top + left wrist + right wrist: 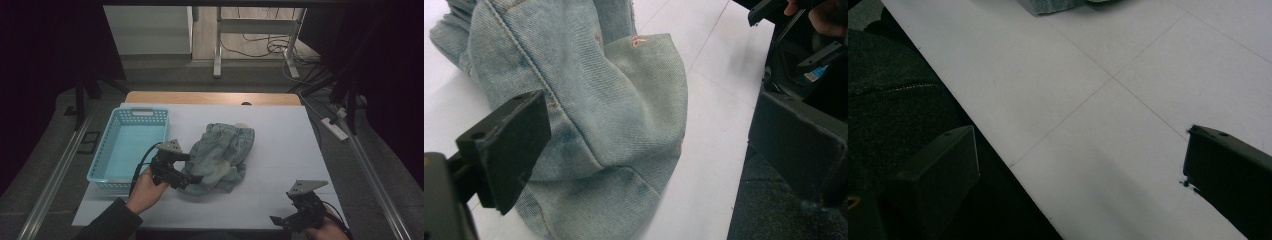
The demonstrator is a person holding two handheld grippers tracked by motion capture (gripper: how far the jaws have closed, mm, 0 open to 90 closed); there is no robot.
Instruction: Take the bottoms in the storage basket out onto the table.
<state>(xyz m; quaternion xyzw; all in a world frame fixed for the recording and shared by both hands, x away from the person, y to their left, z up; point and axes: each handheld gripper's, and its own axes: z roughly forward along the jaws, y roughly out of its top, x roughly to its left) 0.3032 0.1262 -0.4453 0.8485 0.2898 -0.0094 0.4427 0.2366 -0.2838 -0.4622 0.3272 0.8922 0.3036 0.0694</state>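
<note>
While your left gripper (192,179) sits at the jeans (220,156), its jaws are spread wide with the denim's near-left hem between them; the left gripper view shows one jaw against the fabric beside a seam and the other jaw well clear of it, over the table's near edge. Nothing is pinched.

You will find the jeans crumpled in a heap near the middle of the table (280,145), slightly toward the near edge. Their long axis runs diagonally, from the near-left end by your left gripper to the far-right end, where the gathered waistband points toward the far edge. The heap lies flat on the white surface, just beside the basket (129,145) but apart from it.

That basket stands along the table's left edge, its long side running near to far.

Your right gripper (285,220) rests at the near-right corner, well apart from the jeans, jaws spread and holding nothing, one over the table and one past its near edge.
</note>
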